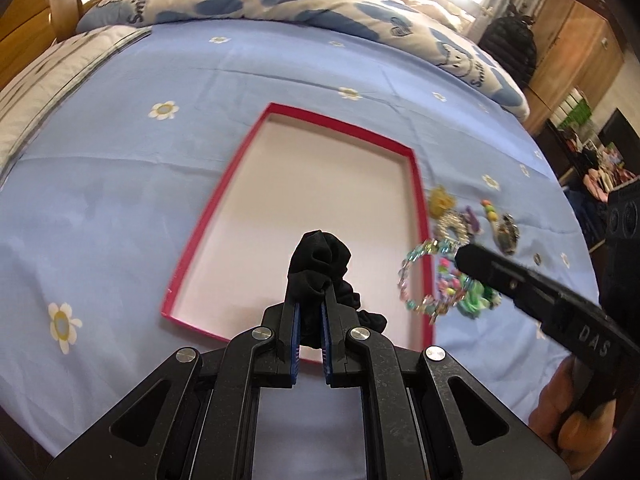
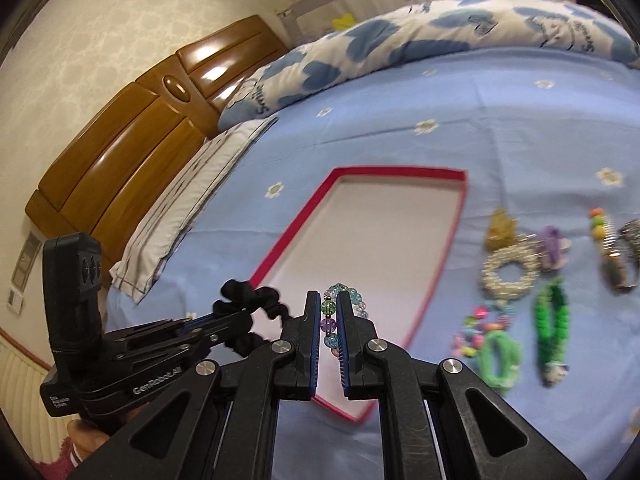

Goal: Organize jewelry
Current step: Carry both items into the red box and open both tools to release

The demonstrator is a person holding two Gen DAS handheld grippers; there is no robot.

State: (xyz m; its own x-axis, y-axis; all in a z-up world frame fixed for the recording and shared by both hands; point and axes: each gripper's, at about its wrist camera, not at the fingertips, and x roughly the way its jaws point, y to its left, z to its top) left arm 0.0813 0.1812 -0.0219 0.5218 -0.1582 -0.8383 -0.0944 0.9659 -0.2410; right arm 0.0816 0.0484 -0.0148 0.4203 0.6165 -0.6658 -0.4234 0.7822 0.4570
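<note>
A flat tray with a red rim (image 1: 416, 184) and a white floor lies on the blue bed sheet; it also shows in the right wrist view (image 2: 460, 216). My left gripper (image 1: 311, 280) is shut on a black scrunchie (image 1: 320, 260) and holds it above the tray's near end. My right gripper (image 2: 329, 300) is shut on a pastel bead bracelet (image 2: 329, 307), held over the tray's near right edge; in the left wrist view the bracelet (image 1: 416, 276) hangs from the right gripper (image 1: 460, 258). The left gripper (image 2: 222, 318) and the scrunchie (image 2: 256, 300) also appear at the left of the right wrist view.
Loose jewelry lies on the sheet right of the tray: a pearl bracelet (image 2: 510, 270), a yellow piece (image 2: 500, 228), a purple clip (image 2: 552, 246), green bands (image 2: 552, 320), a coloured bead string (image 2: 480, 328), a metal piece (image 2: 620, 268). A folded quilt (image 2: 420, 36), a pillow (image 2: 192, 200) and a wooden headboard (image 2: 132, 140) lie beyond.
</note>
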